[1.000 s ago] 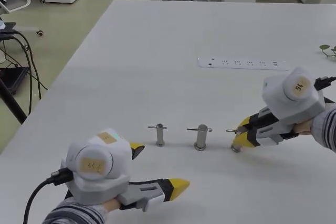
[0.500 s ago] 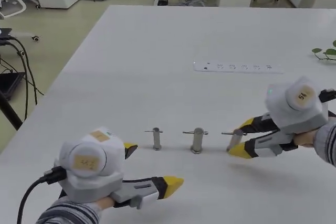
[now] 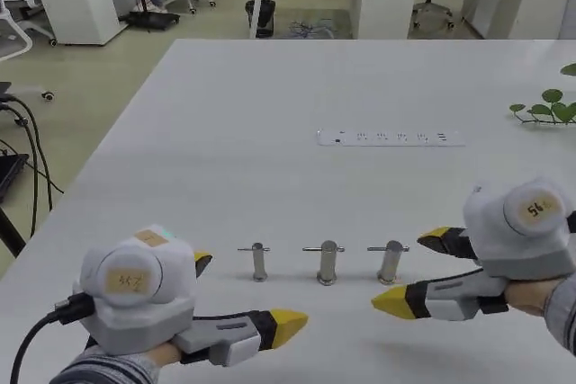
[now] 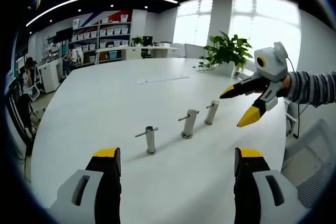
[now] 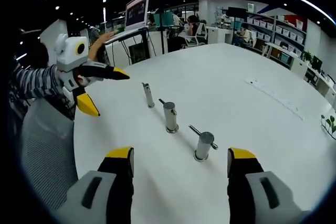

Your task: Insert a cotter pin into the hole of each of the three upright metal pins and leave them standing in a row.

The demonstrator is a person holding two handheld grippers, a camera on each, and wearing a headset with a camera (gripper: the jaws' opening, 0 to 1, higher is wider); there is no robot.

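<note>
Three upright metal pins stand in a row on the white table, each with a cotter pin through its top: the left pin (image 3: 258,262), the middle pin (image 3: 327,263) and the right pin (image 3: 390,261). The same row appears in the left gripper view (image 4: 150,140) (image 4: 188,124) (image 4: 211,112) and the right gripper view (image 5: 148,94) (image 5: 170,117) (image 5: 203,146). My left gripper (image 3: 245,296) is open, near the table's front, just left of the row. My right gripper (image 3: 416,269) is open, close to the right pin and off it, with nothing between its jaws.
A white power strip (image 3: 391,138) lies flat beyond the row. Green plant leaves (image 3: 546,105) reach in at the table's right edge. A black cable (image 3: 31,348) trails from the left gripper. Desks, chairs and shelving stand past the table.
My right gripper has opened, let go of the right pin and drawn back to the right; that pin stands with its cotter pin through it. The head view has shifted.
</note>
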